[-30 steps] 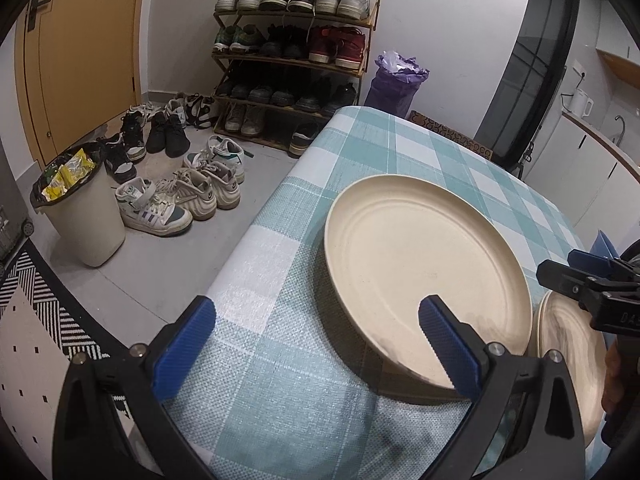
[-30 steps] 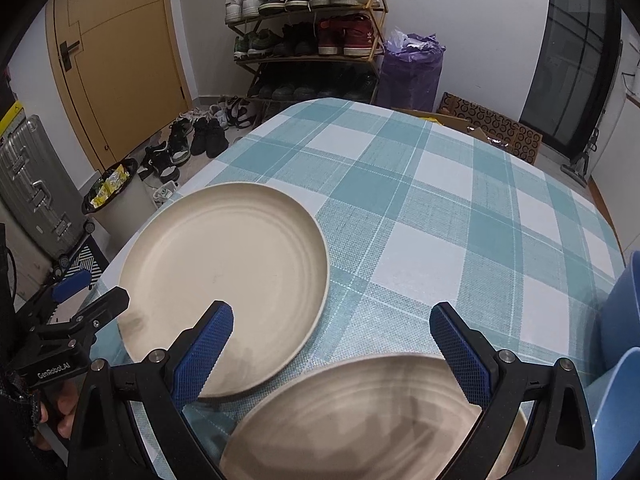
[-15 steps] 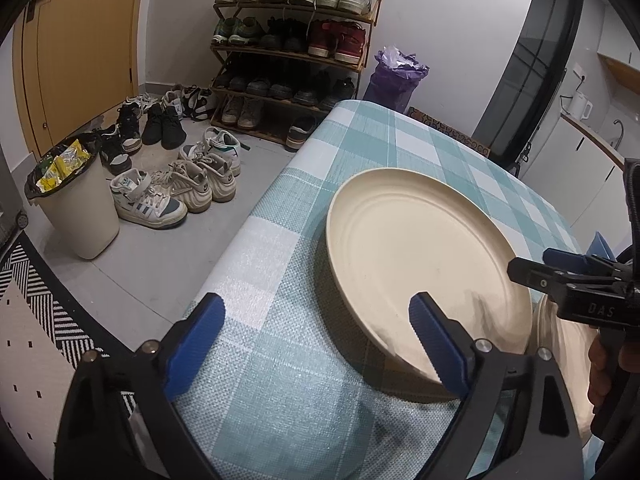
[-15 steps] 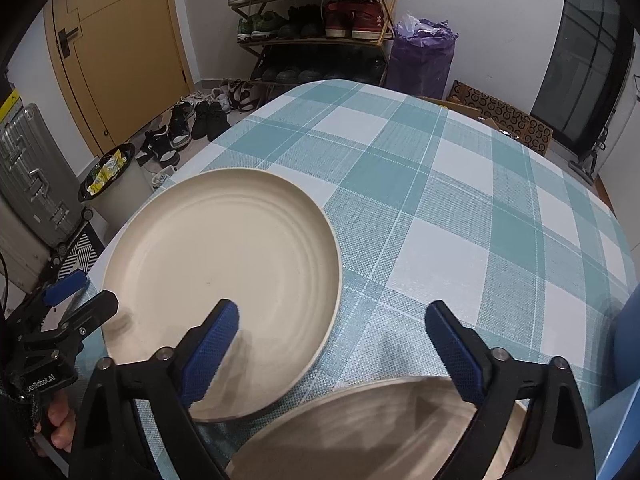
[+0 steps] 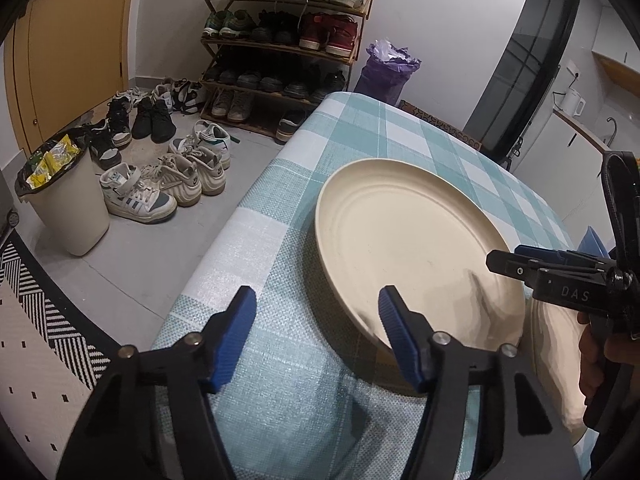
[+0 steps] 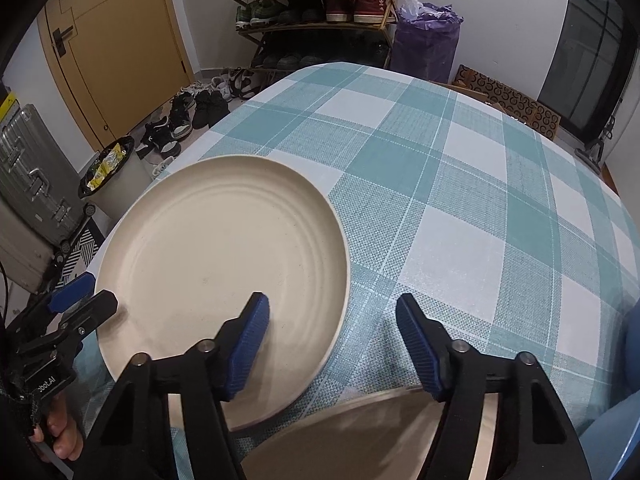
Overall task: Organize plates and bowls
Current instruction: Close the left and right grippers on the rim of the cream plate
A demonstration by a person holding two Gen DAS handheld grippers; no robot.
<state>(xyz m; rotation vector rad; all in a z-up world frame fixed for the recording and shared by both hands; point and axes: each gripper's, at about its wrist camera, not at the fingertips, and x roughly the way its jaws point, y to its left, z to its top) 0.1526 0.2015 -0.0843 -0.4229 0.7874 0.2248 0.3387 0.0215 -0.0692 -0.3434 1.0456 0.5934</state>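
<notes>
A large cream plate (image 5: 412, 244) lies on the teal checked tablecloth (image 5: 288, 360) near the table's left edge; it also shows in the right wrist view (image 6: 224, 272). A second cream plate (image 6: 360, 440) lies at the near edge, below my right gripper; its edge shows in the left wrist view (image 5: 560, 364). My left gripper (image 5: 316, 336) is open and empty, its right finger over the large plate's near rim. My right gripper (image 6: 332, 344) is open and empty, its left finger over the large plate's near right part.
Blue dishes (image 6: 616, 424) stand at the table's right edge. The table edge drops to the floor on the left, with a waste bin (image 5: 64, 200), loose shoes (image 5: 160, 184) and a shoe rack (image 5: 280, 40). A suitcase (image 6: 28, 184) stands beside the bin.
Both pairs of jaws have narrowed but stay open. Both grippers have moved forward over the large plate, and the second plate has dropped lower in the right wrist view.
</notes>
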